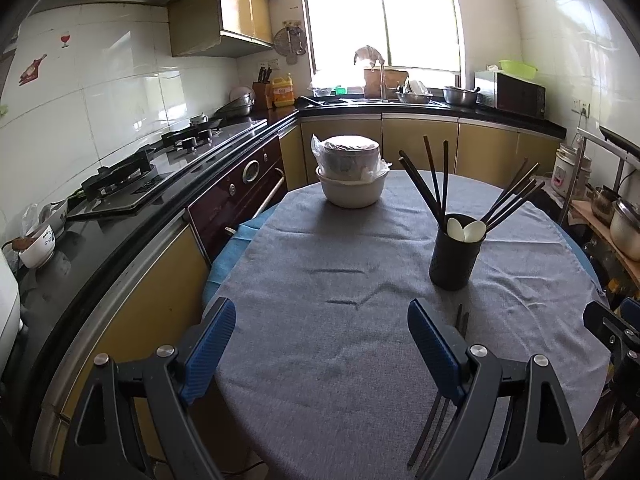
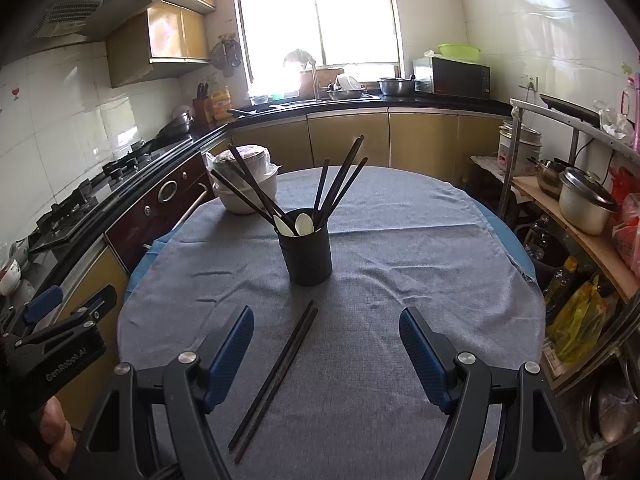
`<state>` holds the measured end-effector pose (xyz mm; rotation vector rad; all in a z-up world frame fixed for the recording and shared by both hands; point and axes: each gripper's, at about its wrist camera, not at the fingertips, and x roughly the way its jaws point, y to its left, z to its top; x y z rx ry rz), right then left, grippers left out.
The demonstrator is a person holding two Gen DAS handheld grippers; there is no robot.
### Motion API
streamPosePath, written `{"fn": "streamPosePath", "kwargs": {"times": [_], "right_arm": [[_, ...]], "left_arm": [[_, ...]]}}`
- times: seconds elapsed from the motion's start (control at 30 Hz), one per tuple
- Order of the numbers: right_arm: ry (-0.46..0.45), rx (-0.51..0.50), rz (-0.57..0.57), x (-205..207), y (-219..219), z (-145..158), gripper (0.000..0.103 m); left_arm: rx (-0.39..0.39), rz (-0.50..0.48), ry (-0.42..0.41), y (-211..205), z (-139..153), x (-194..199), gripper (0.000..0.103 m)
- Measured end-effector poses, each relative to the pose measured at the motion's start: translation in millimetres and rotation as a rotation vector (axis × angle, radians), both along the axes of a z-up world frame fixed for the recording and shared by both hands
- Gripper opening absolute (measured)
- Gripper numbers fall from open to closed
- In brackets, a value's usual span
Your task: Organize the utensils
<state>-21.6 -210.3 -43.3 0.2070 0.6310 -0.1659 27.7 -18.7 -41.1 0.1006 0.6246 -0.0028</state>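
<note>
A black utensil holder (image 2: 306, 254) stands mid-table with several dark chopsticks and two white spoons (image 2: 294, 225) in it; it also shows in the left wrist view (image 1: 456, 258). A pair of dark chopsticks (image 2: 276, 376) lies flat on the grey cloth in front of it, between the open fingers of my right gripper (image 2: 326, 354). In the left wrist view these chopsticks (image 1: 436, 416) are partly hidden behind my right finger. My left gripper (image 1: 322, 344) is open and empty over the cloth, left of the holder.
Stacked white bowls in a plastic bag (image 1: 352, 178) stand at the table's far left. The round table (image 2: 400, 280) has a grey cloth. A counter with a stove (image 1: 120, 184) runs along the left. A shelf with pots (image 2: 584, 208) is on the right.
</note>
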Motion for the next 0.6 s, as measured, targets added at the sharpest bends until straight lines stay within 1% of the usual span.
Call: {"fn": "streamPosePath", "kwargs": {"times": [0.6], "right_arm": [[-0.026,-0.022,-0.015,-13,9,17,0.078]], "left_arm": [[-0.015,0.008,-0.046,12,18,-22,0.088]]}}
